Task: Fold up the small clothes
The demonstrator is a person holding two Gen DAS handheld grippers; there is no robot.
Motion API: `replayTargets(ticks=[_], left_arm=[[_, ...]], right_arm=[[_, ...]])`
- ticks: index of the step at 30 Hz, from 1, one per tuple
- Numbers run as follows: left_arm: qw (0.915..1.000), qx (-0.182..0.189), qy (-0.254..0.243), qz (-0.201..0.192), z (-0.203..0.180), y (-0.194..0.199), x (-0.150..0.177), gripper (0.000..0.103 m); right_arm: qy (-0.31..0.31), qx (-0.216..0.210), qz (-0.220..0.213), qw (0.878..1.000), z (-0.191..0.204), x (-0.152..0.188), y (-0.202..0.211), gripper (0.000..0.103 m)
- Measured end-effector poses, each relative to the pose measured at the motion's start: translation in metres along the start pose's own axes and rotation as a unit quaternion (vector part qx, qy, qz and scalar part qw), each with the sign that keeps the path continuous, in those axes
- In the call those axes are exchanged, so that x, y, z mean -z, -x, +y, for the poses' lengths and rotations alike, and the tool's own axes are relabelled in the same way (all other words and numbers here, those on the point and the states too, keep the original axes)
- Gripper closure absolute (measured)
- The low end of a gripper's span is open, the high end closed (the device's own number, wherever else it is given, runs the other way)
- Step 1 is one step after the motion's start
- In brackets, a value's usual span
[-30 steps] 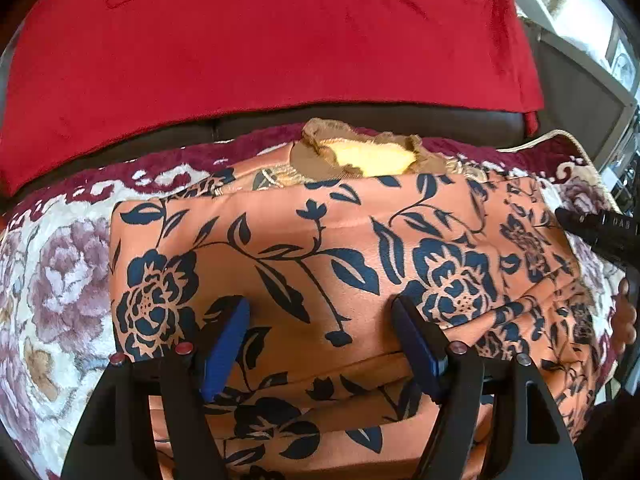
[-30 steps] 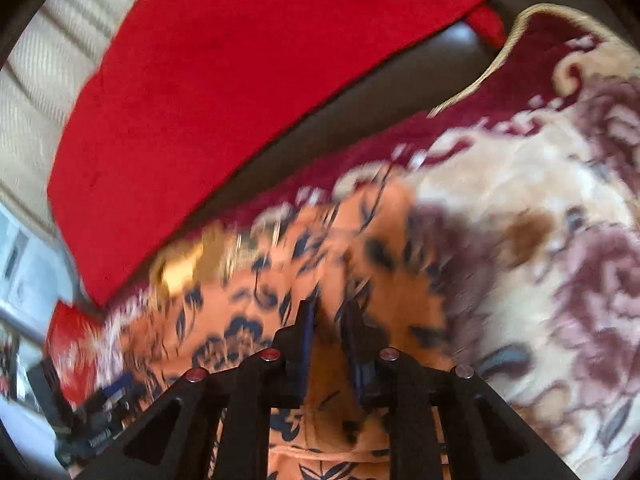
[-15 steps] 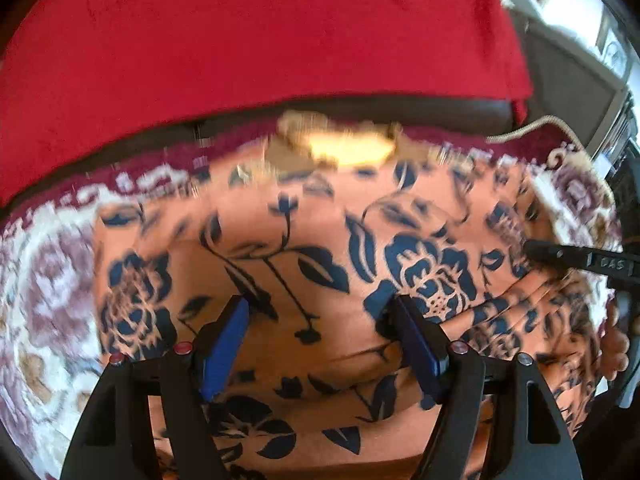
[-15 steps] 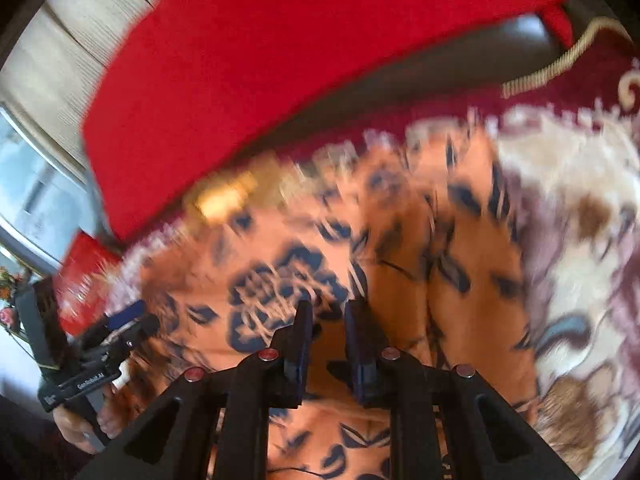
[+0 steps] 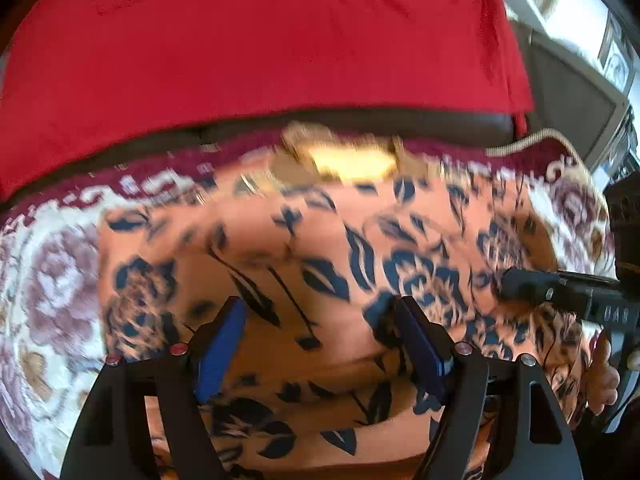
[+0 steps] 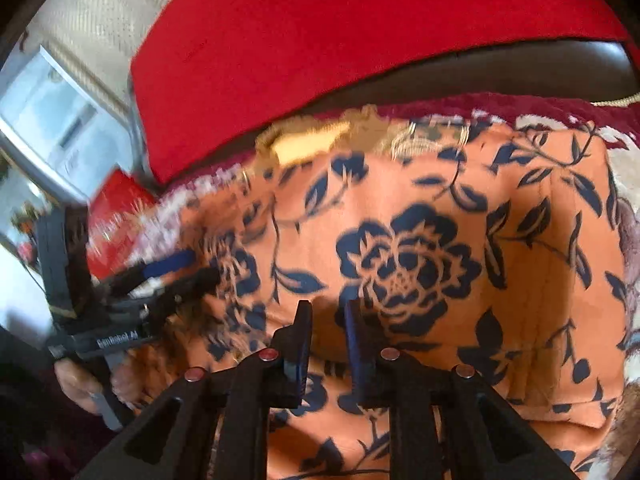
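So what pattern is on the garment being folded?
The garment is orange with dark navy roses, leaves and vines; it shows sharpest in the right wrist view.

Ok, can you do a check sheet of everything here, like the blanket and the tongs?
Surface: flowery blanket over a dark sofa.
Job's things: orange flowered garment spread on the blanket, wrinkled on one side.
Clutter: red cloth draped on the sofa back; blurred red thing beyond the blanket.
Tongs: left tongs open over the garment, just opened a little wider, nothing between them; right tongs nearly closed, grip on the cloth unclear.
Cables: nothing seen.
Surroundings: bright window off to the side.
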State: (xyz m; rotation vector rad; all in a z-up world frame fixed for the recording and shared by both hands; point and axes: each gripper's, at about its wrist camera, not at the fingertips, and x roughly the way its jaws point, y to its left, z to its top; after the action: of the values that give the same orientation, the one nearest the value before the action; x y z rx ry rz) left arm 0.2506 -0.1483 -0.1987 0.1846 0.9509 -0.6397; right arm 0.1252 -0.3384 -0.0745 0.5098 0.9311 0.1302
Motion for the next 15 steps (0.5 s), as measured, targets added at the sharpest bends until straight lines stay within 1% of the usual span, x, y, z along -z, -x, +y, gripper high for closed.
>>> replayTargets(ticks=[1, 2, 3, 4, 6, 7, 8, 9, 10, 11, 14, 15], left_arm=[[0.9999, -0.013, 0.006, -0.008, 0.005, 0.004, -0.002, 0.025], [0.9994, -0.028, 0.017, -0.011, 0.014, 0.004, -0.003, 0.025], [0.9986, -0.04, 0.032, -0.011, 0.023, 0.004, -0.004, 0.025], [0.9975, -0.051, 0.048, -0.01, 0.033, 0.003, -0.005, 0.025], [0.994, -0.088, 0.065, -0.004, 0.05, -0.004, -0.005, 0.025], [0.9924, -0.103, 0.067, 0.007, 0.055, -0.01, -0.004, 0.025], [0.9923, -0.102, 0.067, 0.022, 0.059, -0.015, -0.001, 0.025], [0.9926, -0.097, 0.067, 0.028, 0.059, -0.017, 0.0, 0.025], [0.9929, -0.095, 0.066, 0.027, 0.058, -0.016, 0.002, 0.025], [0.9936, -0.093, 0.06, 0.02, 0.054, -0.012, 0.002, 0.025], [0.9968, -0.064, 0.045, -0.014, 0.041, 0.007, 0.002, 0.025], [0.9973, -0.054, 0.042, -0.026, 0.038, 0.014, 0.002, 0.025]], right_arm=[[-0.008, 0.007, -0.02, 1.0, -0.003, -0.003, 0.003, 0.083], [-0.023, 0.033, -0.048, 0.998, -0.011, -0.007, 0.013, 0.083], [-0.039, 0.049, -0.064, 0.996, -0.02, -0.01, 0.018, 0.083], [-0.055, 0.058, -0.076, 0.994, -0.028, -0.012, 0.022, 0.083], [-0.088, 0.085, -0.1, 0.987, -0.051, -0.017, 0.026, 0.083], [-0.097, 0.098, -0.099, 0.985, -0.059, -0.02, 0.025, 0.083], [-0.104, 0.105, -0.091, 0.985, -0.067, -0.021, 0.022, 0.085], [-0.114, 0.094, -0.084, 0.985, -0.074, -0.02, 0.019, 0.085], [-0.12, 0.088, -0.089, 0.985, -0.076, -0.019, 0.02, 0.085], [-0.124, 0.087, -0.094, 0.984, -0.073, -0.017, 0.025, 0.085], [-0.112, 0.072, -0.104, 0.986, -0.065, -0.011, 0.045, 0.083], [-0.108, 0.068, -0.105, 0.986, -0.061, -0.012, 0.045, 0.083]])
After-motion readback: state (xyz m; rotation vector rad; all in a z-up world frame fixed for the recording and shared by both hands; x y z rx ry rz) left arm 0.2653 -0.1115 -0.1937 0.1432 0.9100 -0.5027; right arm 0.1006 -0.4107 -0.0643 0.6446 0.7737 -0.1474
